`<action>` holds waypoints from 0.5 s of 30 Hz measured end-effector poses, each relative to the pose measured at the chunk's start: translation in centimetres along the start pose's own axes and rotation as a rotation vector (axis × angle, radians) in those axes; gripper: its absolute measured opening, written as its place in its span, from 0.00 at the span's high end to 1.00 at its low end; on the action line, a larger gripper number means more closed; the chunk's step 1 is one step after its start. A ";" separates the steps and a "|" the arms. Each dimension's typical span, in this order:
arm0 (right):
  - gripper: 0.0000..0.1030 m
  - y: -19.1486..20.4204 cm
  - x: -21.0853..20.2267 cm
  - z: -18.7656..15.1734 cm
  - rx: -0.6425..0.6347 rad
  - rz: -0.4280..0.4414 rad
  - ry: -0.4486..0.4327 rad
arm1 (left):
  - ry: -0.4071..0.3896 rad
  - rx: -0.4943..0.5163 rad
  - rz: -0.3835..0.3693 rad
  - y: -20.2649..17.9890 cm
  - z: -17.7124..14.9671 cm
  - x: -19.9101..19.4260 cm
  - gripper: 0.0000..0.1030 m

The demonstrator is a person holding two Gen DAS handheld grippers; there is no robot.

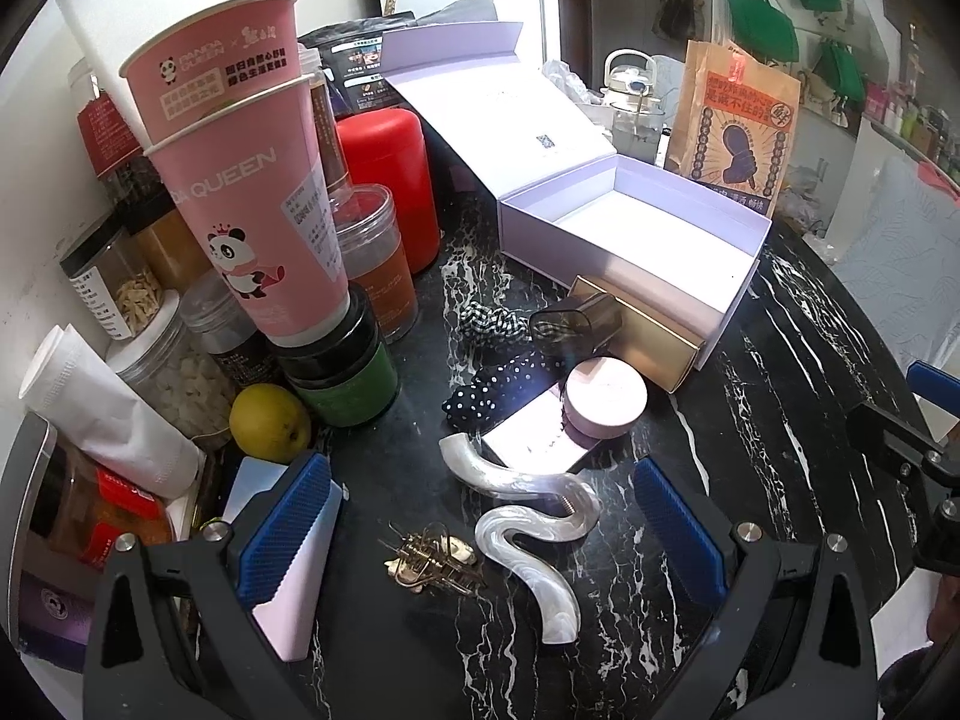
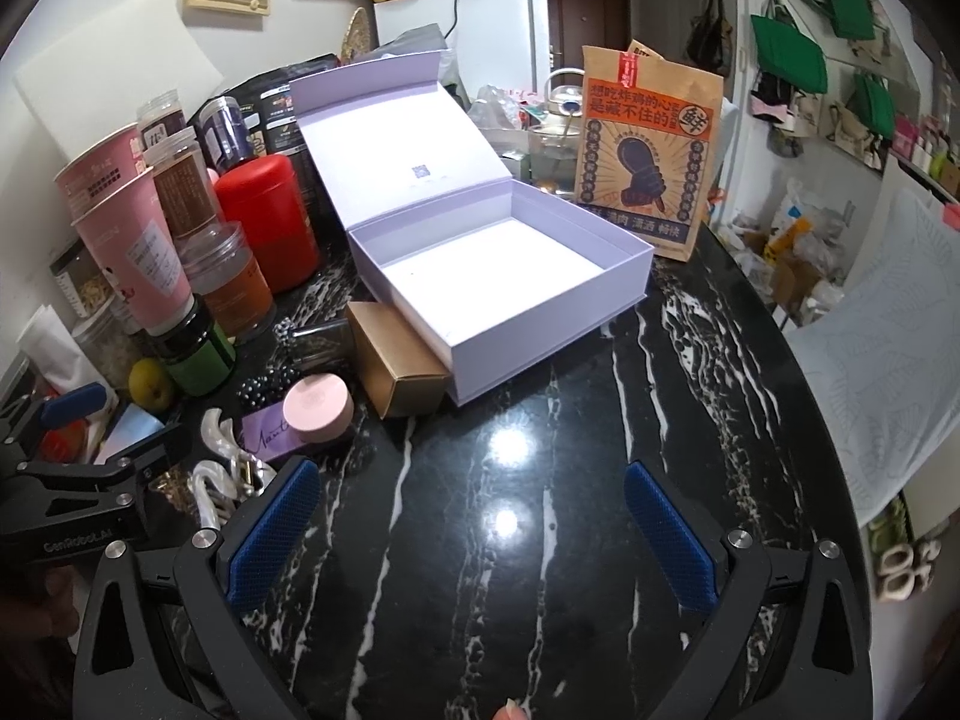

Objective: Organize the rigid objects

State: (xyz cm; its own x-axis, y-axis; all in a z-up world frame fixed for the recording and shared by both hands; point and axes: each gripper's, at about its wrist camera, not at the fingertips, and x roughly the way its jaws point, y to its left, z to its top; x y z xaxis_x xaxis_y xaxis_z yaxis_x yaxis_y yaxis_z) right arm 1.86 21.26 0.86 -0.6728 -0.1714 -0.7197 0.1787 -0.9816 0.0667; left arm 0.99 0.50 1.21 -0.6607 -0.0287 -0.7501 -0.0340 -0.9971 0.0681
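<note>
Lilac box sat open on the black marble table, lid tipped back, inside white and bare. A gold carton touched its front corner. Beside that: pink round tin on a purple card, pearly wavy hair clip, gold claw clip, dotted scrunchie.

Left gripper was spread wide, nothing held, with the wavy clip and claw clip lying between its pads. Right gripper was also spread wide over bare marble.

Only the left view showed the claw clip clearly. Only the right view showed the box's full interior.
</note>
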 end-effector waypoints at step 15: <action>0.00 -0.1 -0.2 0.0 0.004 -0.004 -0.002 | 0.004 -0.004 -0.008 0.2 -0.1 0.0 0.00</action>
State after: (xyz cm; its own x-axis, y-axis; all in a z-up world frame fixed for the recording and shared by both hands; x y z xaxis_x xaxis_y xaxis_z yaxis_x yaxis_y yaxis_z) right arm 1.95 21.38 1.00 -0.6750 -0.1681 -0.7185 0.1735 -0.9826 0.0669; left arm 1.05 0.33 1.14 -0.6570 -0.0206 -0.7536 -0.0364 -0.9976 0.0590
